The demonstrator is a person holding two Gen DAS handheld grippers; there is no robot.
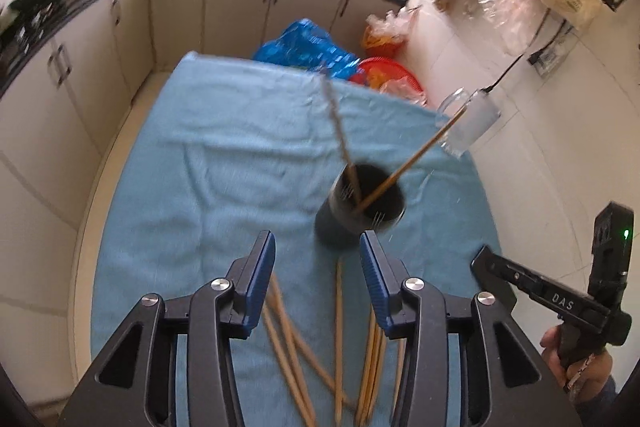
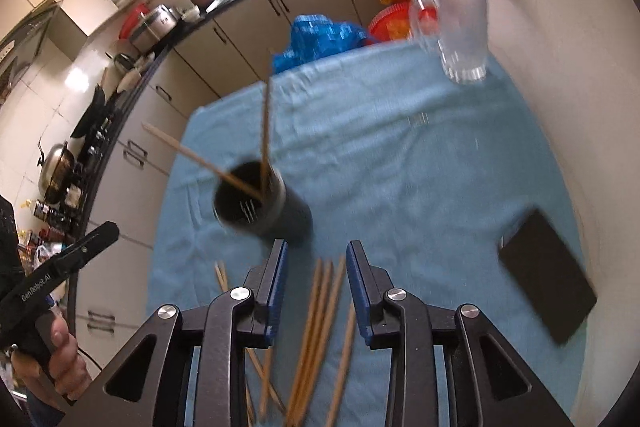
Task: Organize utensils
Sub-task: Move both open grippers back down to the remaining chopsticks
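A black cup stands on the blue cloth with two chopsticks leaning out of it. It also shows in the right wrist view. Several wooden chopsticks lie loose on the cloth below both grippers, also in the right wrist view. My left gripper is open and empty, above the loose chopsticks, just short of the cup. My right gripper is open and empty over the same pile, the cup to its upper left. The views are motion-blurred.
A clear glass mug stands at the cloth's far right corner, also in the right wrist view. A black phone lies at the right edge. A blue bag and red basket sit beyond. Kitchen cabinets run along the left.
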